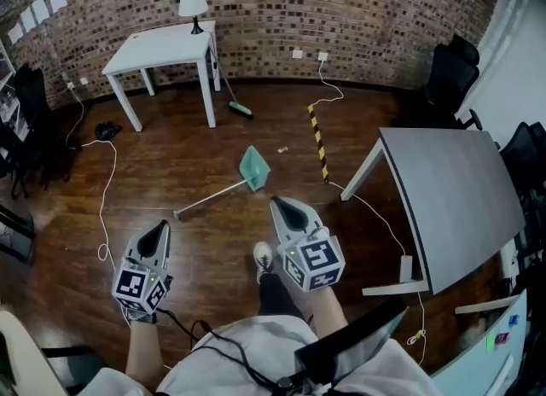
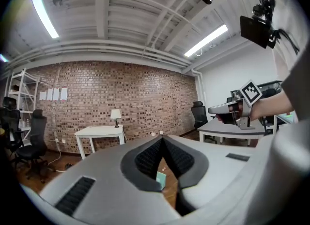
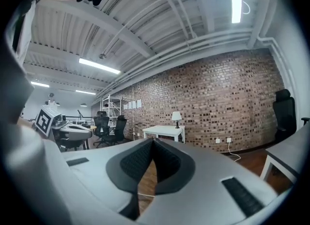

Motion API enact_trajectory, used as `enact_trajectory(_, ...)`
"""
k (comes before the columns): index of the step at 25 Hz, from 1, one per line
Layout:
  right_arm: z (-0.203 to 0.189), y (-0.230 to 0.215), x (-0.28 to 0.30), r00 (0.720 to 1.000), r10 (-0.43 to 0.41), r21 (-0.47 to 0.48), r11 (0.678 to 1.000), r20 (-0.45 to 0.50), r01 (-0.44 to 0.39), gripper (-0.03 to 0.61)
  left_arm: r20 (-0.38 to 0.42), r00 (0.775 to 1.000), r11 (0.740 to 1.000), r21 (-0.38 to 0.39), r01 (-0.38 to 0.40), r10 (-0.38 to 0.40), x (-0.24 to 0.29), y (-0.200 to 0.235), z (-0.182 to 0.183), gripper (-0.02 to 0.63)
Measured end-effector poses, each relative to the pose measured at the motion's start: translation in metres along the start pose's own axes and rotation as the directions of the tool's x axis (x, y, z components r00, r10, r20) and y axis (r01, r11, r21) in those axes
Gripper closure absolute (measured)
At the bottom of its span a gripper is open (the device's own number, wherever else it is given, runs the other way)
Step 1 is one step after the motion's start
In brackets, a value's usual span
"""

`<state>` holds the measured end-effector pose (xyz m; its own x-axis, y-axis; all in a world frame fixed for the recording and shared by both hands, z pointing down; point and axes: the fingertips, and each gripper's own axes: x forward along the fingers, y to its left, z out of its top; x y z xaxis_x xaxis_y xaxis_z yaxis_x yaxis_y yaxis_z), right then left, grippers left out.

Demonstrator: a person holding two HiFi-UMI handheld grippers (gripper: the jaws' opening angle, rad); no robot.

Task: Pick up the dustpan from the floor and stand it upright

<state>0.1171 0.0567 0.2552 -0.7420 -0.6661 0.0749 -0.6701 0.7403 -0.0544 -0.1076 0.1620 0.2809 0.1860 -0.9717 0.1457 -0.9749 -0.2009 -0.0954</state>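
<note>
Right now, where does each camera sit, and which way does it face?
Head view: on the person's head, facing steeply down at the dustpan; shows left gripper, right gripper, a shoe.
Left gripper view: on that gripper, facing the brick wall; shows its shut jaws.
Right gripper view: on that gripper, facing the same wall; shut jaws.
All share the white table.

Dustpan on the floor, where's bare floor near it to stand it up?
Bare boards lie between the dustpan, the white table and the white cable at left. It is tighter to its right, by the striped strip and the grey table.
</note>
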Motion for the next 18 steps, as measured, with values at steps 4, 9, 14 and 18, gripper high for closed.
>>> enact_trajectory(4,0.0,-0.034,0.066,0.999,0.039,0.02,0.999,-0.007,-0.039,0.571,-0.022,0.999,0.999,0.0,-0.034,0.034,0.055,0.034,0.004,0.621)
enact_trajectory(9,0.011,-0.092,0.158,0.996,0.085,-0.034,0.996,-0.01,-0.086,0.571,-0.035,0.995,0.995,-0.011,-0.095,0.095,0.136,0.084,0.011,0.621)
enact_trajectory(14,0.033,-0.146,0.235,0.99,0.141,-0.112,0.983,-0.016,-0.142,0.571,-0.073,0.989,0.992,0.025,-0.124,0.126,0.216,0.12,0.018,0.62)
enact_trajectory(18,0.041,-0.176,0.282,0.99,0.139,-0.112,0.984,-0.023,-0.141,0.571,-0.087,0.986,0.99,0.022,-0.139,0.141,0.255,0.145,0.022,0.62)
